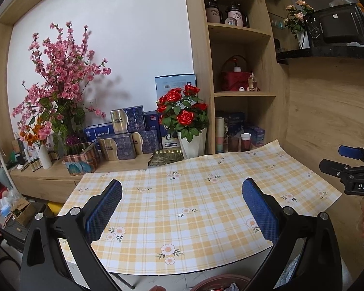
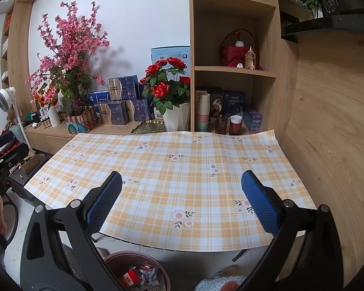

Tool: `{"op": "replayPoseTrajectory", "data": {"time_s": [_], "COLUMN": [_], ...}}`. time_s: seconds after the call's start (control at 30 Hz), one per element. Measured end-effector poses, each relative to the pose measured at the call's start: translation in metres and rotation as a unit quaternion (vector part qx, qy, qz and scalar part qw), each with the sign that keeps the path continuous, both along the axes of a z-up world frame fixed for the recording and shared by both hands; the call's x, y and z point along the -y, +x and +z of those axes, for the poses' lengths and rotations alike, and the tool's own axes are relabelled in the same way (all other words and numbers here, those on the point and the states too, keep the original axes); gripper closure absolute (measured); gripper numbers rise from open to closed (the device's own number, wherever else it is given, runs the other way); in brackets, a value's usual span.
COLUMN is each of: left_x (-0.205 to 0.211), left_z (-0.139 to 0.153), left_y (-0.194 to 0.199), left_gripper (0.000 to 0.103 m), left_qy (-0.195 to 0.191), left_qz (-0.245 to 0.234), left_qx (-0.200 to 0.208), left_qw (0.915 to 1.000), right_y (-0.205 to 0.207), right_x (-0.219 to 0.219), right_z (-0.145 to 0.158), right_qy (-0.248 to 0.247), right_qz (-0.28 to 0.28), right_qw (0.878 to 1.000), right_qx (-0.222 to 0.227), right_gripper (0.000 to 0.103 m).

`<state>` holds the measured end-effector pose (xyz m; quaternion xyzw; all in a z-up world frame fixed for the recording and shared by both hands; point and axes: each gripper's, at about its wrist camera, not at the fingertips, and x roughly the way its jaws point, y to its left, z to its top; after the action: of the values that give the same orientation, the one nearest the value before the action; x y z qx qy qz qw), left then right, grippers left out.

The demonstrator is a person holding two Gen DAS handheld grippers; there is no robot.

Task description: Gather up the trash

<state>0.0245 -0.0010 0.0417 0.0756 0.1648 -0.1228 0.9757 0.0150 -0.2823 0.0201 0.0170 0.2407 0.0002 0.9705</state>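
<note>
basically both open wide, nothing held: left gripper (image 1: 182, 208) and right gripper (image 2: 182, 201) hover over the bare checked tablecloth (image 2: 172, 169). trash (image 2: 138, 275) sits in the bin (image 2: 123, 257) below the near table edge, closer to the right gripper

Counter in front, sideboard and shelf unit behind it, bin on the floor below its near edge.

The tablecloth (image 2: 172, 177) lies over the counter (image 2: 240, 248). Behind it, on the sideboard (image 2: 51, 131), the rose pot (image 2: 176, 116) stands at the right end, beside the shelf unit (image 2: 233, 72); the stacked boxes (image 2: 123, 104) sit left of the pot, and the blossom arrangement (image 2: 68, 55) stands left of those. In the shelf unit's lowest compartment, a stack of cups (image 2: 202, 112) stands left of a single cup (image 2: 235, 123). The trash bin (image 2: 133, 270) sits on the floor before the counter, with wrappers (image 2: 143, 275) in it. The fan (image 2: 6, 99) stands far left.
</note>
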Motion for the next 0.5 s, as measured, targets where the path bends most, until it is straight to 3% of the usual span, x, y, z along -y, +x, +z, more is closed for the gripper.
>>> {"op": "replayPoseTrajectory", "data": {"time_s": [0.5], "left_x": [0.0055], "left_z": [0.0038], "left_y": [-0.0018], "left_gripper": [0.006], "left_qy": [0.014], "left_qz": [0.005], "left_qx": [0.008], "left_qw": [0.9999], "right_y": [-0.0035], "right_x": [-0.0028], "right_z": [0.0052], "right_qy": [0.006], "right_qz": [0.002], "right_qw": [1.0], "right_qx": [0.008], "right_gripper": [0.006]}}
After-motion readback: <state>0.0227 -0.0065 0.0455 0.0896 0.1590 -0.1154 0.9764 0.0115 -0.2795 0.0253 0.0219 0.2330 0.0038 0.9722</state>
